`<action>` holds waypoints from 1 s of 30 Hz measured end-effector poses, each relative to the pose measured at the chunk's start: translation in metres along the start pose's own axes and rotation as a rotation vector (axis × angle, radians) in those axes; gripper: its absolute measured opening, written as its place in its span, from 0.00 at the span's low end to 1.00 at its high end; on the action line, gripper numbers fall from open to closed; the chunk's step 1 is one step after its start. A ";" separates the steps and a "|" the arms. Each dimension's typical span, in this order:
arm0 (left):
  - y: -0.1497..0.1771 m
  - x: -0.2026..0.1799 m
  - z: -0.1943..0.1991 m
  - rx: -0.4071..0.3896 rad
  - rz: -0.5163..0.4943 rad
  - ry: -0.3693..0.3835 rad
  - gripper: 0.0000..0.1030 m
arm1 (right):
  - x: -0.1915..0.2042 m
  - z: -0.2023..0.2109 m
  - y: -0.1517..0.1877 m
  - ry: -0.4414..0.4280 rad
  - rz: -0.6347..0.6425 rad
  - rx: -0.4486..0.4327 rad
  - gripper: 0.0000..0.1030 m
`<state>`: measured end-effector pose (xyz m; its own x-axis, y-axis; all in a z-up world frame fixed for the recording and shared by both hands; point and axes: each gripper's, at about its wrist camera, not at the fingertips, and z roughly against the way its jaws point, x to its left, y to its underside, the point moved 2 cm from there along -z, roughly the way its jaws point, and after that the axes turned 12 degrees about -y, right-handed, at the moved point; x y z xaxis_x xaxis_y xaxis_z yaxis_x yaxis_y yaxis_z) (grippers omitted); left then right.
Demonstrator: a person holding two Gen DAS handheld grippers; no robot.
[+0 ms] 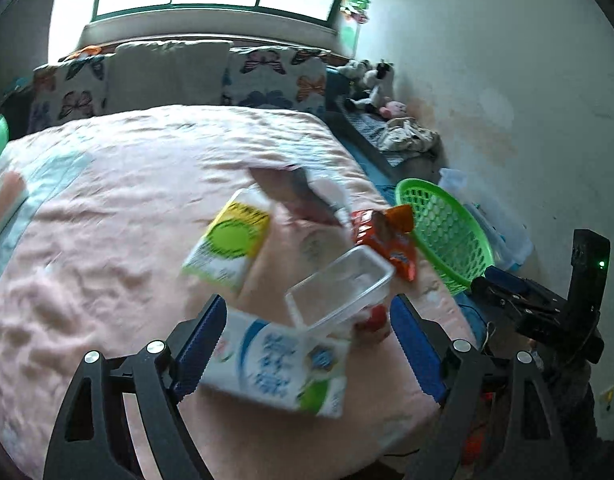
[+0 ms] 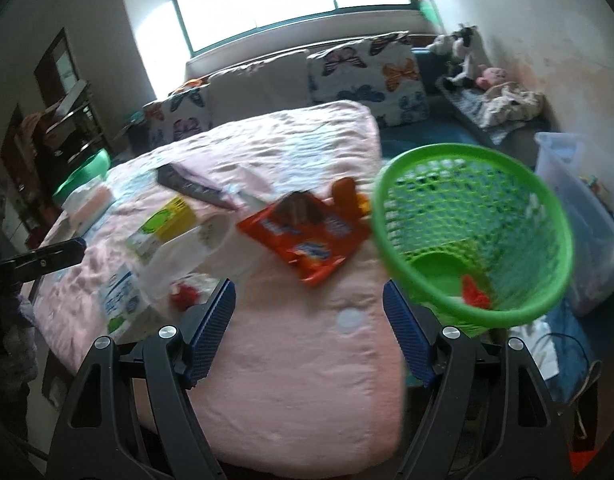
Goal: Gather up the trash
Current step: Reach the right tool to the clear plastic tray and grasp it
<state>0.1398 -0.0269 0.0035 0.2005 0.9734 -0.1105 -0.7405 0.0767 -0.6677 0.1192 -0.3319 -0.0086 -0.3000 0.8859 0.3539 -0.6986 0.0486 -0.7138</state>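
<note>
Trash lies scattered on a pink bed (image 1: 107, 208). My left gripper (image 1: 307, 344) is open low over a white and blue milk carton (image 1: 279, 372), which lies between its blue pads beside a clear plastic tub (image 1: 339, 288); a gap shows at the right pad. Farther off are a yellow-green carton (image 1: 227, 240), a grey wrapper (image 1: 291, 196) and an orange snack bag (image 1: 387, 240). My right gripper (image 2: 309, 336) is open and empty above the bed's near corner. A green mesh basket (image 2: 467, 232) to its right holds a red scrap (image 2: 475, 292).
Butterfly pillows (image 2: 363, 72) line the head of the bed under a bright window. Soft toys (image 2: 467, 56) and crumpled cloth sit by the right wall. A clear storage bin (image 2: 579, 208) stands behind the basket. A green basin (image 2: 83, 176) is at the bed's far left.
</note>
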 end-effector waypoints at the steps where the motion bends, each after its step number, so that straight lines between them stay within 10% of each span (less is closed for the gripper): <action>1: 0.003 0.005 0.001 0.002 0.008 -0.006 0.79 | 0.005 -0.005 0.001 -0.015 0.005 0.009 0.74; 30: 0.033 0.061 -0.002 0.024 0.076 0.040 0.79 | 0.067 -0.099 -0.028 -0.399 0.295 0.205 0.74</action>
<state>0.1289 0.0345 -0.0270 0.1680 0.9674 -0.1897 -0.7696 0.0084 -0.6385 0.1830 -0.2284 -0.0242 -0.6983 0.6024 0.3867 -0.6479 -0.3022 -0.6992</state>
